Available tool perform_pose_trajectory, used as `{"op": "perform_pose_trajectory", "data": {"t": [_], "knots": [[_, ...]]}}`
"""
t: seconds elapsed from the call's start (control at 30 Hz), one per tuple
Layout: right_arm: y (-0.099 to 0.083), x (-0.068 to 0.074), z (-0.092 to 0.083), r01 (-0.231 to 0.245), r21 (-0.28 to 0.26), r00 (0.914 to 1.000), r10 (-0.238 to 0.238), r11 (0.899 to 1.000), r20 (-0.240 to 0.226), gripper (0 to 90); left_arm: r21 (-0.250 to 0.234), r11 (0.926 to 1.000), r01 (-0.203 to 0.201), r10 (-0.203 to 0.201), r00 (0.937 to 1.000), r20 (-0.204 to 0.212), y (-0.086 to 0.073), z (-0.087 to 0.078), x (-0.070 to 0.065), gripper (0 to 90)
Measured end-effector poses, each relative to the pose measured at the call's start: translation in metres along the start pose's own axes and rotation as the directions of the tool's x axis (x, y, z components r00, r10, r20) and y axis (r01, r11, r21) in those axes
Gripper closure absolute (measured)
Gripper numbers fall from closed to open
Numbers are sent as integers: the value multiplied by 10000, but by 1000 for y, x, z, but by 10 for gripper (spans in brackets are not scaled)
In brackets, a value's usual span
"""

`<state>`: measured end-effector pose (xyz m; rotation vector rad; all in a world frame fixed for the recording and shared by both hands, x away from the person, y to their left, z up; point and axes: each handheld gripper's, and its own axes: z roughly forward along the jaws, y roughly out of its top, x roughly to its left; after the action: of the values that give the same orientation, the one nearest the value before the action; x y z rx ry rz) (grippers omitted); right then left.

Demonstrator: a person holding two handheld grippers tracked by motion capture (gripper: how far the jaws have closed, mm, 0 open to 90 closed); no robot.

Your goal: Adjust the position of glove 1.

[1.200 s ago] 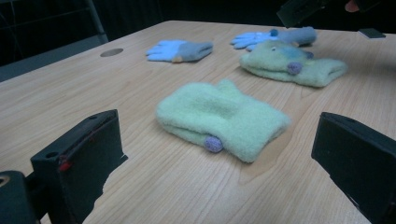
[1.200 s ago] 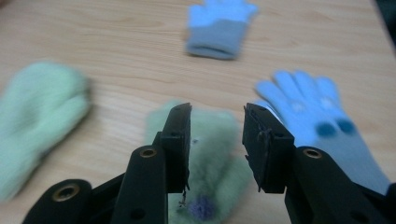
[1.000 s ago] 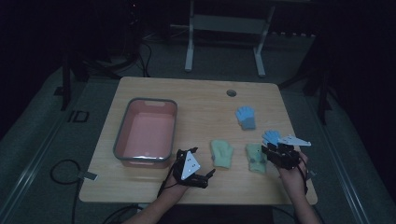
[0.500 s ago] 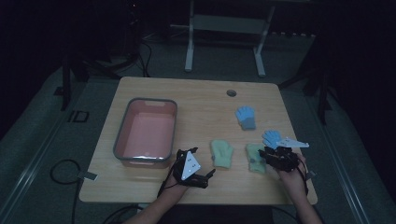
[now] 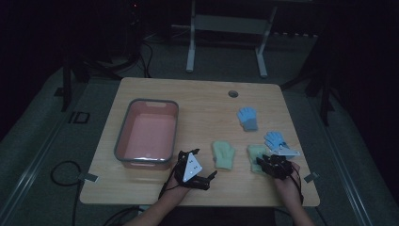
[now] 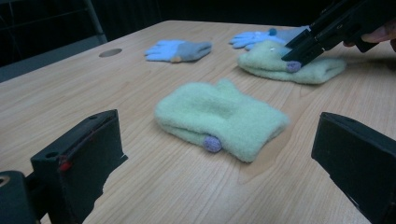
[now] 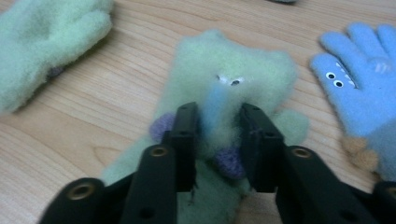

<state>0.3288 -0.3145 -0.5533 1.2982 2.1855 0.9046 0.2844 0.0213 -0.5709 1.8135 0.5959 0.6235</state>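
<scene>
At the left of the wooden table (image 5: 197, 96) sat a grey-rimmed tub (image 5: 170, 123) with a pink inside, near the front-left edge. Just to its right, the left gripper (image 5: 203, 178) rested low by the front edge, its jaws spread wide with nothing between them, pointing toward a pale green mitten (image 5: 224, 154) that lay flat on the wood a little ahead of it; in the left gripper view that mitten (image 6: 223, 117) lay between and beyond the two black jaws, untouched. Farther right lay a second green mitten (image 5: 255, 156), and the right gripper (image 5: 264, 163) was down on it: its jaws had just been closing, and in the right gripper view they stood narrow with a fold of the fuzzy green fabric (image 7: 224, 88) pinched up between the pads. Beyond these, a blue glove (image 5: 247, 118) lay alone toward the back, and another blue glove (image 5: 274, 139) lay just beside the right hand, close to the table's right edge.
</scene>
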Motion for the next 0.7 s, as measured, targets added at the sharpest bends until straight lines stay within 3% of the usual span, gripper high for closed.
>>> {"op": "perform_pose_trajectory", "data": {"t": [0.07,0.23,0.3,0.53,0.7], "knots": [[1,2,0,-46,67,9999,45,10000,102,800,-23,10000,-13,13,10000,-1,0,0,0,21],[9,6,-3,-332,209,9989,325,9992,326,829,-26,10000,20,-20,10000,-23,0,0,0,22],[14,6,-7,-604,-15,9977,604,9982,320,831,-27,10000,16,-16,10000,-21,0,0,0,22],[48,13,-25,-645,-489,9952,679,9967,703,832,-7,10000,85,-85,10000,-2,0,0,1,22],[74,23,-37,-770,-976,9943,837,9922,667,833,-22,10000,54,-54,10000,-14,0,0,1,22]]}}
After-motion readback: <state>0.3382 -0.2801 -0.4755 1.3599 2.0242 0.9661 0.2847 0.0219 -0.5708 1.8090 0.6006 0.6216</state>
